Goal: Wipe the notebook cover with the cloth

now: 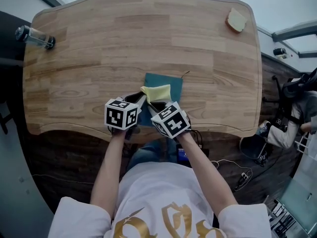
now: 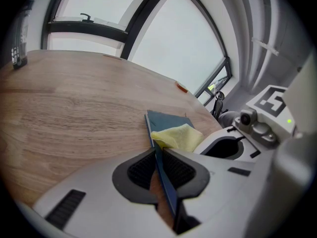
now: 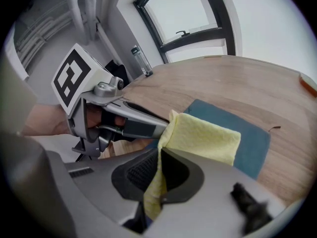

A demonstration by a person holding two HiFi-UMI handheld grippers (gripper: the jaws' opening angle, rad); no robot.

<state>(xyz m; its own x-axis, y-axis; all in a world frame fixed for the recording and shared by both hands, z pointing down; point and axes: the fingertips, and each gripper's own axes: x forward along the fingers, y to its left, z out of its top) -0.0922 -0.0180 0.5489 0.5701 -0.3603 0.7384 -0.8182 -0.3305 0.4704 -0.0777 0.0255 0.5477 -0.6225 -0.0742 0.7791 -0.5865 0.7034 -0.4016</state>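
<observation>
Two grippers met at the near edge of the teal notebook [image 1: 173, 86], which lay on the wooden bench [image 1: 148, 33]. The left gripper [image 2: 159, 168] had its fingers clamped on that edge, and the right gripper [image 3: 157, 175] had its fingers pinched on a folded yellow cloth [image 3: 203, 135] draped over the notebook's near-left part. To wipe well, the left grip probably needed to steady the notebook while the right pressed the cloth flat and swept it toward the notebook's bare far-right corner in overlapping passes, without letting the fold bunch.

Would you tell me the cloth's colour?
It is a pale yellow folded cloth, clearest in the right gripper view.
</observation>
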